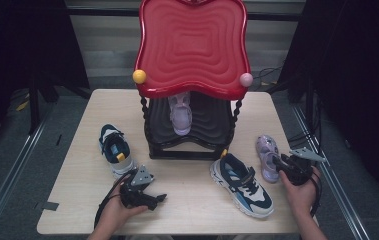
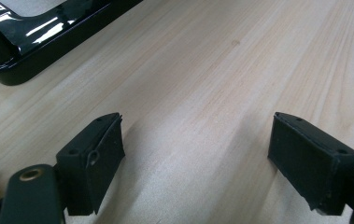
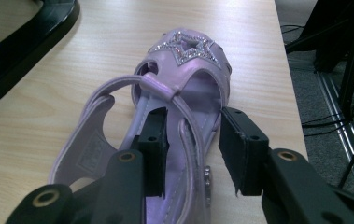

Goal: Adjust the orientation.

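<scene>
Lilac sandal (image 3: 174, 107) on wooden table (image 1: 197, 200), right of black rack (image 1: 187, 135) shelving its twin (image 1: 181, 114).
Right gripper (image 3: 193, 140) jaws half-narrowed around sandal's side strap, firm grip unclear; left gripper (image 2: 195, 154) spread wide over bare wood, holding nothing.

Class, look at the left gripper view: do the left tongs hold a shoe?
No: the left tongs stand open over the bare wooden table, nothing between them.

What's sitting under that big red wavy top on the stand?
Under the red top, a lilac sandal stands on the stand's black shelf, toe towards the person. The sandal's heel end and the shelf's back are covered by the top.
</scene>
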`<state>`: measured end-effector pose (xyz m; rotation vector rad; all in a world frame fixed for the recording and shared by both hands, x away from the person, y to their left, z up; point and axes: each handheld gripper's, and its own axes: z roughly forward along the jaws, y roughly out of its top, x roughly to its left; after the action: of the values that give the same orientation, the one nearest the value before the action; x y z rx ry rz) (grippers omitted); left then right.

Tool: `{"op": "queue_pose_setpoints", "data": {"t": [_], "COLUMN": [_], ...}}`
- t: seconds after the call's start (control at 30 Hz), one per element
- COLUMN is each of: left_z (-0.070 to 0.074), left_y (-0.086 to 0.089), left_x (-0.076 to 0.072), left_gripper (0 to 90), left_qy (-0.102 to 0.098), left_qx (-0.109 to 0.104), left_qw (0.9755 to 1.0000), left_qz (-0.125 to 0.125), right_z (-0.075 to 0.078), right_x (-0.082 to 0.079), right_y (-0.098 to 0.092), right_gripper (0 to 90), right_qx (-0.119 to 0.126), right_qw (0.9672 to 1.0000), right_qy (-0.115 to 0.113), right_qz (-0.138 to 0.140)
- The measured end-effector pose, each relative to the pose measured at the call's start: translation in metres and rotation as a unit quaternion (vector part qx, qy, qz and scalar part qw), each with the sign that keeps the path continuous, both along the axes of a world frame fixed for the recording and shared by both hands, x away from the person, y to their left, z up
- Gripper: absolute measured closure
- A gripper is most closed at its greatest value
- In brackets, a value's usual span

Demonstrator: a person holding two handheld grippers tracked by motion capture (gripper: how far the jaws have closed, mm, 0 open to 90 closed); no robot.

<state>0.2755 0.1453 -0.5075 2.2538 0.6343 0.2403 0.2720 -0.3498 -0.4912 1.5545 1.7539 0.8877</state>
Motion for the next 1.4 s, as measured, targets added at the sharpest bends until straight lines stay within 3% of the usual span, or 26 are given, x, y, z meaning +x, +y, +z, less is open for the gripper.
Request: {"op": "queue_pose_setpoints", "data": {"t": [0.43, 0.83, 1.23, 1.4], "left_z": [0.0000, 0.0000, 0.0000, 0.0000], "left_y": [0.0000, 0.0000, 0.0000, 0.0000], "left_x": [0.0000, 0.0000, 0.0000, 0.0000], "left_gripper": [17.4, 17.4, 17.5, 17.4], "left_qy": [0.000, 0.000, 0.000, 0.000], "left_qx": [0.000, 0.000, 0.000, 0.000], "left_qw": [1.0000, 1.0000, 1.0000, 1.0000], "left_qz": [0.000, 0.000, 0.000, 0.000], "right_z": [-0.0040, -0.0022, 0.0049, 0.0038], "right_x": [0.0028, 0.0043, 0.0027, 0.0024], "right_y": [-0.0003, 0.0029, -0.0012, -0.0030], "right_gripper": [68.3, 77.6, 72.1, 77.4], "right_qx": [-0.001, -0.019, -0.024, -0.023], "right_qw": [0.9999, 0.9997, 0.9994, 0.9991], "right_qy": [0.009, 0.014, 0.026, 0.034], "right_qz": [-0.010, -0.005, -0.002, 0.000]}}
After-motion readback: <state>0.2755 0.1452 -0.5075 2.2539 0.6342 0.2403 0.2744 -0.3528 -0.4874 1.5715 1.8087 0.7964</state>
